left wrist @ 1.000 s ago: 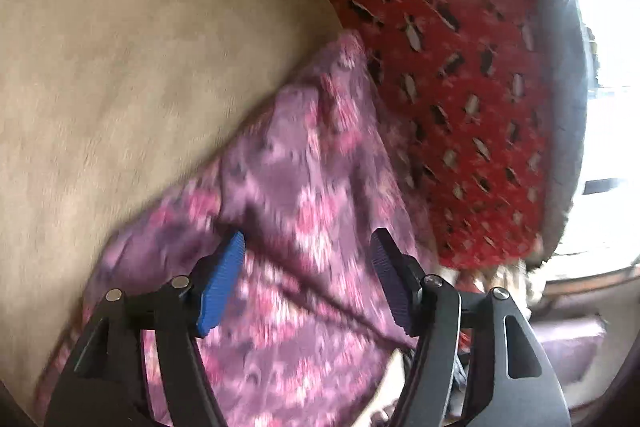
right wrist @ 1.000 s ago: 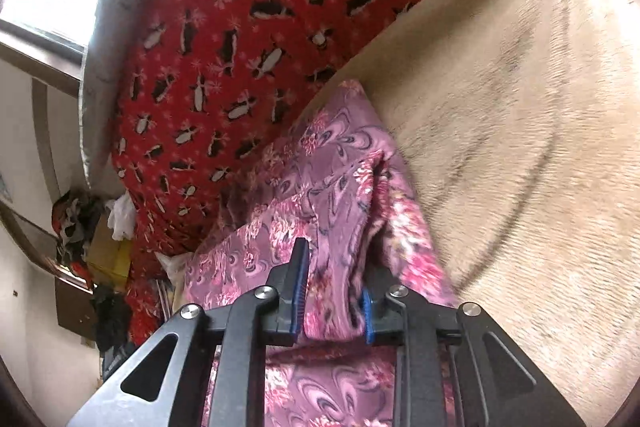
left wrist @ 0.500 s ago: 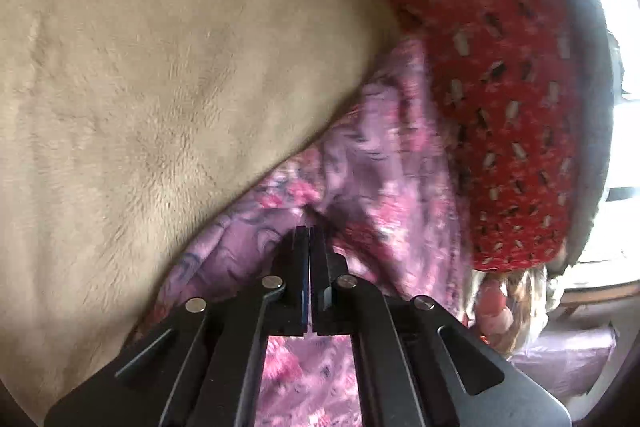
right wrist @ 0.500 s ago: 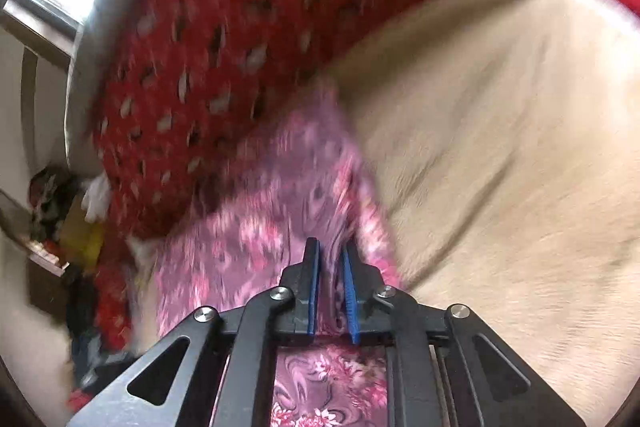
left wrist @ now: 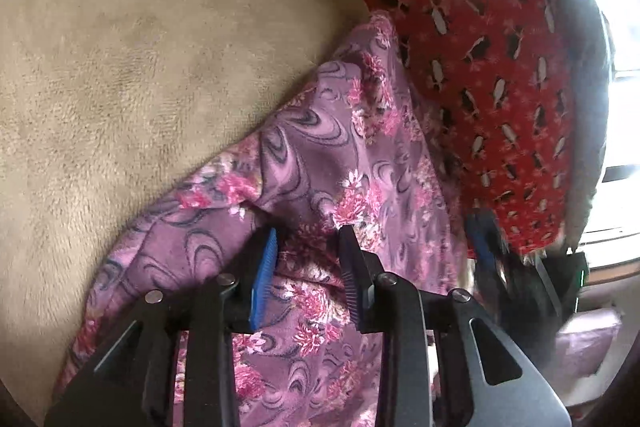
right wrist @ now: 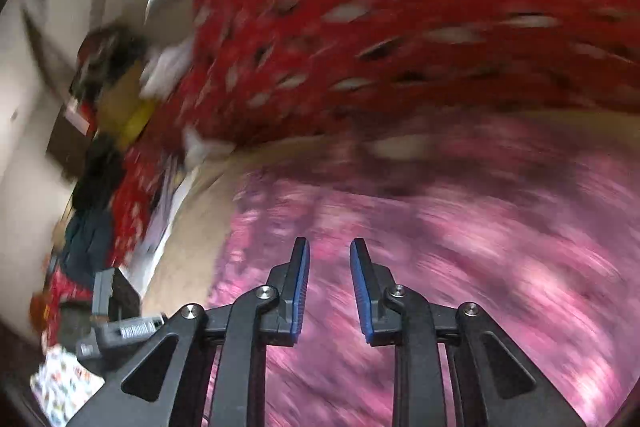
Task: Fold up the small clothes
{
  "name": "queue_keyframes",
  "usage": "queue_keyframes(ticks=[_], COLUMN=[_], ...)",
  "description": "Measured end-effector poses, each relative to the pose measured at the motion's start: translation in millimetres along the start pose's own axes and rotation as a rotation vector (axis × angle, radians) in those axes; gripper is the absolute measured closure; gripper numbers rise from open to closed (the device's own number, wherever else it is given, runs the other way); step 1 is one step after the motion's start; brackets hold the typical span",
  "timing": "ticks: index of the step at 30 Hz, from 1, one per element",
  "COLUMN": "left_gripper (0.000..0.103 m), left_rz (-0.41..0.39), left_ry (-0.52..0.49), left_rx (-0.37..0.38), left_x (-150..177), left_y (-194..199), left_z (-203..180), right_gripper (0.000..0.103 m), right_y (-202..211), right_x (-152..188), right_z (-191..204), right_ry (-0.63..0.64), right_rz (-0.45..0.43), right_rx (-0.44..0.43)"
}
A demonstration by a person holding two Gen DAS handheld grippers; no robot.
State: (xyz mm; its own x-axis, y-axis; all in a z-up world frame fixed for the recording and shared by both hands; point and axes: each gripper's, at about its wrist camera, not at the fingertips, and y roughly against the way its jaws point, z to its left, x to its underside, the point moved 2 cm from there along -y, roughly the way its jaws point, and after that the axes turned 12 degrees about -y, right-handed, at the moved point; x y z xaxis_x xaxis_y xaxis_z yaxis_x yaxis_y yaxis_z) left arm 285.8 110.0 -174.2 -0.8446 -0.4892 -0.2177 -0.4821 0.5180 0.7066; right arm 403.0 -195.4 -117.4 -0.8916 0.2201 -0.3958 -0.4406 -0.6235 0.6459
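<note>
Sharply, the left wrist view is showing the purple floral garment [left wrist: 344, 163] lying in a rumpled strip from the lower middle of the frame up toward the centre, between a beige plush blanket [left wrist: 132, 67] on the left and a red penguin-print blanket [left wrist: 500, 39] at the upper right. The left gripper [left wrist: 308, 239] is sitting with its jaws parted, having just been opening; a fold of the garment is lying between the blue pads, which are not pressing on it. At the right edge a second blue-padded tool is showing, blurred.

The right wrist view is smeared by motion. It is showing the same garment [right wrist: 460, 259] as pink-purple streaks across the lower right, and room clutter at the left that the other view hides. The right gripper [right wrist: 330, 251] is standing with a narrow gap, its jaws having just been opening, with nothing pinched between them.
</note>
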Motion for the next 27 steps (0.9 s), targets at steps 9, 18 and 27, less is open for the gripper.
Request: queue_keyframes(ticks=[9,18,27], left_gripper=[0.075,0.083,0.071], left_rz=[0.036,0.048,0.054], left_ry=[-0.02,-0.002,-0.043], left_rx=[0.088,0.095,-0.053], left_x=[-1.2,-2.0,7.8], left_y=[-1.7,-2.8,7.9], left_z=[9.1,16.3,-1.7], right_gripper=[0.06,0.101,0.088], right_y=[-142.0,-159.8,-49.7], right_x=[-33.3,-4.4,62.3], right_z=[66.4,77.0,8.7], right_ry=[0.218,0.408,0.118], right_rz=[0.191,0.172,0.213], right_rx=[0.116,0.263,0.132])
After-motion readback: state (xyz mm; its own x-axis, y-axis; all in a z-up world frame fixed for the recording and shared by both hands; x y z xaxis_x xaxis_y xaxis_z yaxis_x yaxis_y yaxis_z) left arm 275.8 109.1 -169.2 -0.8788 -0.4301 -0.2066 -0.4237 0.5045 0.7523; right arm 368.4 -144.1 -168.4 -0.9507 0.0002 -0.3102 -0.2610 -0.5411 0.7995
